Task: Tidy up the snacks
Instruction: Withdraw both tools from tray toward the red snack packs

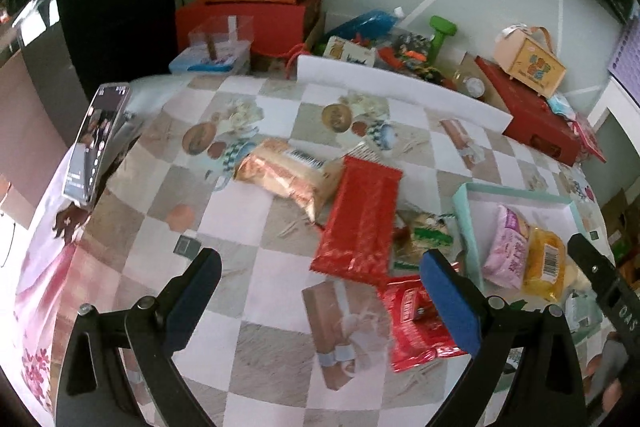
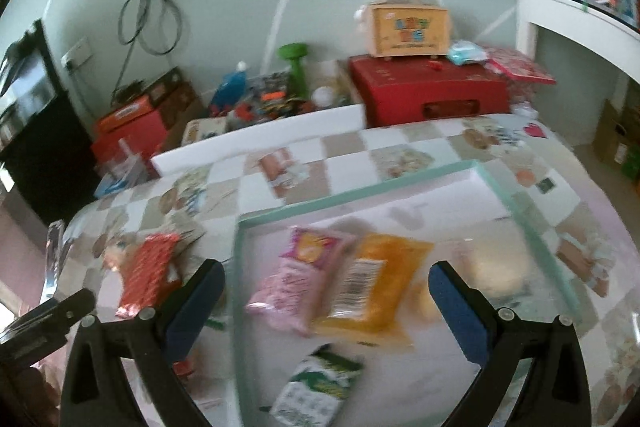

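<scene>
L gripper (image 1: 320, 291) is held wide open above the checked cloth (image 1: 248, 255), nothing betw. its blue pads (image 1: 192, 303). Just ahead of it a long red pack (image 1: 358, 219) is seen lying on the cloth, w/ a tan pack (image 1: 288, 175) touching its far-left edge and a green-white pack (image 1: 426, 233) partly tucked under its right side. A small red pack (image 1: 416, 323) lies near the right pad, partly hidden by it. A phone (image 1: 98, 139) is propped at the table's left edge.

R gripper (image 2: 326, 311) is also spread wide, empty, held over the tray (image 2: 360, 195), a shallow mint-rimmed box. Inside the tray a pink pack (image 2: 296, 287) and a yellow pack (image 2: 372, 291) are laid side by side, touching; a green-white pack (image 2: 320, 383) is seen nearer the camera, at the tray's near-left part. R view is blurred, so print on the packs can't be read. In the left view the tray (image 1: 516, 193) sits just right of the loose packs.

At the table's far edge a white board (image 1: 400, 87) is set, w/ a red box (image 1: 532, 123) and a tan carry-box (image 1: 528, 61) on top of it behind.
</scene>
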`<state>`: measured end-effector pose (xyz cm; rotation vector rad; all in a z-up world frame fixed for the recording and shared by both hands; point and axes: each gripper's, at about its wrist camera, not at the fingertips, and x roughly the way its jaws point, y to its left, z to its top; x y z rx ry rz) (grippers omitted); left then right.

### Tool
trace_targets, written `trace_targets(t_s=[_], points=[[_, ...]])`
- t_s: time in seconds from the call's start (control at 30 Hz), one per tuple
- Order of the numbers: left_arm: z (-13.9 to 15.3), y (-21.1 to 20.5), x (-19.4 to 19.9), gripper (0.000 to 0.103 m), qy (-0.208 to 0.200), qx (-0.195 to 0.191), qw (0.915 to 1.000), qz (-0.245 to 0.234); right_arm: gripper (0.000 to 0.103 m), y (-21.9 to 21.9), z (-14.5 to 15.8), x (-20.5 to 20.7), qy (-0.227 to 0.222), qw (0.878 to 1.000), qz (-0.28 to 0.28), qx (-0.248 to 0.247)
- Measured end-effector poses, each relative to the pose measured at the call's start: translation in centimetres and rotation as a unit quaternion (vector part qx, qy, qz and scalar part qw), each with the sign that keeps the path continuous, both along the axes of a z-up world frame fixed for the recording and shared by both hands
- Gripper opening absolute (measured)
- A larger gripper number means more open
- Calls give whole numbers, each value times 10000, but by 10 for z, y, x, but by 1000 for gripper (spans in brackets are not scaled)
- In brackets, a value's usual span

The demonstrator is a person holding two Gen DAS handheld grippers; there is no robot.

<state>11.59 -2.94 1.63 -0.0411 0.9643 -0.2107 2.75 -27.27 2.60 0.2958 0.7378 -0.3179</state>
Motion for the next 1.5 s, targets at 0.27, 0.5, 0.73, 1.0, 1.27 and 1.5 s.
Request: trace_targets(t_s=[0.27,0.5,0.73,1.0,1.27,1.5], points=[[-29,12,5,99,383,118,9992,-33,103,49,-27,29,479,9948,901,71],[-47,28,9,99,594,72,9981,114,103,80,-43,38,726,9891,1280,7],[-53,39,12,99,673,160,9973,248,103,101,-49,40,875,9847,1503,-130],[-60,41,14,99,760,198,9966,266,103,116,-54,41,920,9808,1705,-236],[-64,46,17,99,821,256,9956,380,99,124,-60,43,987,9775,1852,-233],[-67,46,17,99,855,286,9952,381,88,130,-59,43,934,9761,1950,-228]])
